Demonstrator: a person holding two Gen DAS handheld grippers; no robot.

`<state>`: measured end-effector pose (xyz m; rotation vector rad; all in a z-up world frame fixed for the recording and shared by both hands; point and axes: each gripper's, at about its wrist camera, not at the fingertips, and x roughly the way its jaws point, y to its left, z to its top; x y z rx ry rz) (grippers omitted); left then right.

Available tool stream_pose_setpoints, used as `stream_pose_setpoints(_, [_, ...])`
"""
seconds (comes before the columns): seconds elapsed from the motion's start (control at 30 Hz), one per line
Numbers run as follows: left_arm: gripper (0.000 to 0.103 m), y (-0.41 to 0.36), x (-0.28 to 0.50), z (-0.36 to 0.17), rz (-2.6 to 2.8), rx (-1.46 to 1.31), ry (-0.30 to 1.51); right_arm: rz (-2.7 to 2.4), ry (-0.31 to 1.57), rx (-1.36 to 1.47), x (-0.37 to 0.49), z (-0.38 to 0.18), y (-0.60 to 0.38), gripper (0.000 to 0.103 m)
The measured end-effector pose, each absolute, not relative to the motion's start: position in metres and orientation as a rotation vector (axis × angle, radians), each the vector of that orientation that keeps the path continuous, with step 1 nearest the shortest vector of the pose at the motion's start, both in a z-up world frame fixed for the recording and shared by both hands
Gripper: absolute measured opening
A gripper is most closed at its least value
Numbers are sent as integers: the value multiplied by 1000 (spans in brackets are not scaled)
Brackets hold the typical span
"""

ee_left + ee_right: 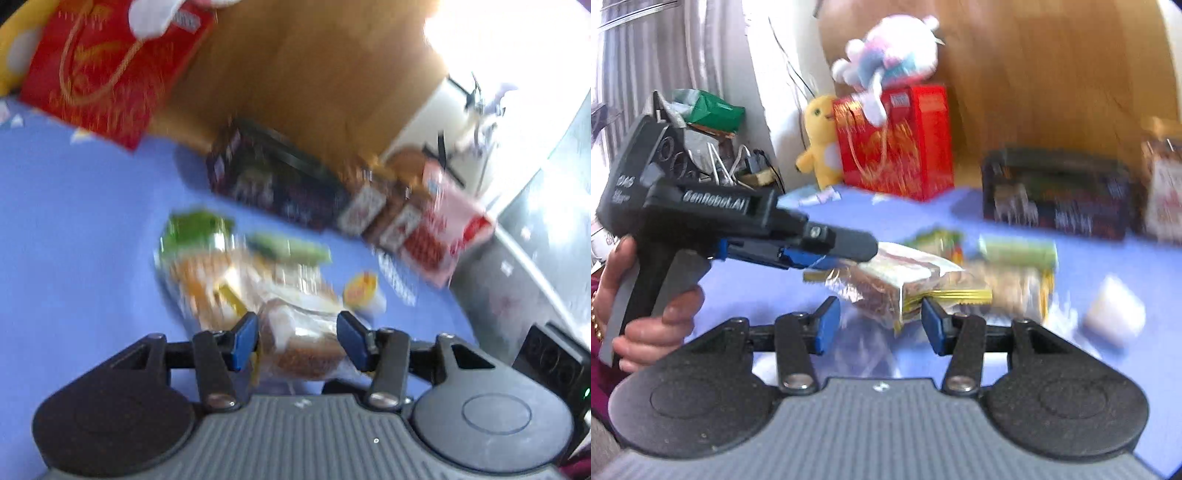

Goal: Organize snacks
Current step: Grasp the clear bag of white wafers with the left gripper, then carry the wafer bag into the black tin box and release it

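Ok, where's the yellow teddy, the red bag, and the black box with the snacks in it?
Yellow plush toy point(820, 142): right wrist view, on its belly.
Red gift bag point(905, 147): right wrist view, middle of its front face.
Dark snack box point(273, 177): left wrist view, on its front side.

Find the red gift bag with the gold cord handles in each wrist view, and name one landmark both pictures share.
Left wrist view: the red gift bag stands at upper left, at the far edge of the blue surface, tilted in the picture.
Right wrist view: the red gift bag is upper centre, a yellow plush toy beside it.
Shared landmark: the dark box against the wooden backboard.
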<state>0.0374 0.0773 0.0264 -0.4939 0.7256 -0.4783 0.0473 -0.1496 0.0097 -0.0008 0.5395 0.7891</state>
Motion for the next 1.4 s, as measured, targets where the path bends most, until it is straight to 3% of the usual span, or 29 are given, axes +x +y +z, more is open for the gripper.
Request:
stream_pose_setpoints(0.17, [47, 60, 23, 17, -500, -444, 754, 731, 593, -5, 36, 3, -157, 57])
stream_pose_setpoints(0.23, [53, 64, 18, 22, -502, -444, 733, 717, 600, -3, 32, 0, -160, 57])
stream_pose_setpoints(0.3, [64, 72, 14, 28, -488, -465, 710, 700, 581, -19, 25, 0, -162, 64])
stream_pose_setpoints(0.37, [65, 75, 12, 30, -468, -470, 708, 682, 553, -42, 21, 1, -165, 74])
stream_pose_setpoints(0.47, [65, 74, 14, 27, -466, -480, 744, 671, 540, -73, 16, -1, -165, 80])
stream_pose_setpoints(0.63, [65, 51, 21, 18, -472, -438, 801, 671, 575, -95, 24, -7, -158, 80])
stream_pose_setpoints(0.7, [59, 45, 23, 14, -478, -430, 821, 686, 590, -86, 26, -9, -154, 78])
stream_pose_setpoints(0.77, [56, 40, 23, 11, -497, -435, 833, 686, 572, -108, 23, -9, -149, 68])
stream_pose_setpoints(0.83, [56, 38, 21, 16, -487, -426, 829, 696, 549, -116, 19, -6, -149, 65])
stream_pose_setpoints(1.0, [56, 47, 34, 39, -532, -485, 785, 696, 462, -71, 25, 16, -159, 64])
stream_pose_setpoints(1.4, [57, 26, 185, 98, -512, -421, 655, 601, 345, -47, 164, 64, -163, 64])
